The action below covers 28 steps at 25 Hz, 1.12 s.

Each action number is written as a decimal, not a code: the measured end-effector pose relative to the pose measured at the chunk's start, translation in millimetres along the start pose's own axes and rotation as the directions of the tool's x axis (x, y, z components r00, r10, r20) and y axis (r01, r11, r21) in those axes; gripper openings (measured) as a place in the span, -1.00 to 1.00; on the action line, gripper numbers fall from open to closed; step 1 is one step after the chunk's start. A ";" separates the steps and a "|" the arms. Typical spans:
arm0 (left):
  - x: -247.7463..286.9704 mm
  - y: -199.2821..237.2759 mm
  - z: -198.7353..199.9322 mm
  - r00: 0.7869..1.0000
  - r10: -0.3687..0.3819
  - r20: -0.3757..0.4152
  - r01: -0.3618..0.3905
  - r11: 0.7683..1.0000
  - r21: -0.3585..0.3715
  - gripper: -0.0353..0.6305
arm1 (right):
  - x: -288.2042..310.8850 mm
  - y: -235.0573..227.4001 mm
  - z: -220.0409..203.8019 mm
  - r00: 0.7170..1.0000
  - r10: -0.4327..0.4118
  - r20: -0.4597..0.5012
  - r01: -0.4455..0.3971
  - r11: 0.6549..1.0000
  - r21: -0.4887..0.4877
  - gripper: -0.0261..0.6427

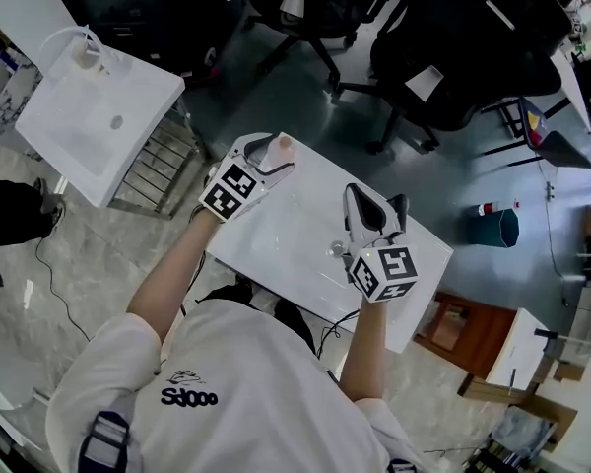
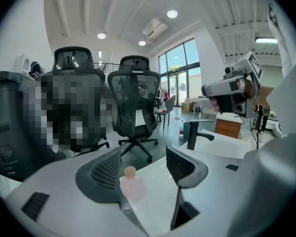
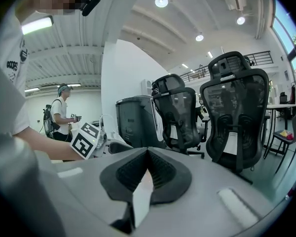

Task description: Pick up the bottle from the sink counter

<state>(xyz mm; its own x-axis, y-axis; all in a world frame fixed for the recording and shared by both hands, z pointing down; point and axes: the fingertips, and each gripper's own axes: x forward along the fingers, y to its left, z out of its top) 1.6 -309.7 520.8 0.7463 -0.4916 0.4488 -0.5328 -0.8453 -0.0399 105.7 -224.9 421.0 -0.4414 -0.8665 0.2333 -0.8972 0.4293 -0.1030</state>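
Note:
A small clear bottle with a pale pink cap stands upright at the far left corner of the white counter. My left gripper is at that corner, open. In the left gripper view the bottle stands between the jaws, close beside the left pad and well apart from the right one; I cannot tell whether it touches the left pad. My right gripper hovers over the counter's right part. In its own view the right gripper is shut with nothing between the pads.
A small round fitting sits on the counter near the right gripper. A white sink unit stands to the left on a metal rack. Black office chairs stand beyond the counter. A teal bin and a wooden cabinet are to the right.

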 end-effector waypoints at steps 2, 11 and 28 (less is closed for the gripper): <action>11.0 2.0 -11.6 0.999 0.000 -0.035 -0.001 1.000 -0.012 -0.04 | 3.3 -3.1 -3.8 1.000 0.012 -0.010 -0.012 1.000 0.007 -0.89; 64.8 14.0 -62.7 0.990 0.013 -0.142 -0.018 0.999 -0.030 0.06 | 16.2 -27.0 -24.2 0.998 0.033 -0.057 -0.031 0.999 0.035 -0.89; 138.5 26.5 -128.3 0.974 -0.032 -0.223 0.036 0.999 0.010 0.29 | 27.1 -37.4 -57.1 0.992 0.044 -0.121 -0.034 0.996 0.085 -0.89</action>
<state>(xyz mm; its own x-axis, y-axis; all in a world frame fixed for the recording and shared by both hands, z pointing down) 39.6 -373.4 696.4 0.6553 -0.4048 0.6377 -0.5018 -0.8643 -0.0330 127.9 -249.9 486.4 -0.4759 -0.8096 0.3436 -0.8795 0.4354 -0.1923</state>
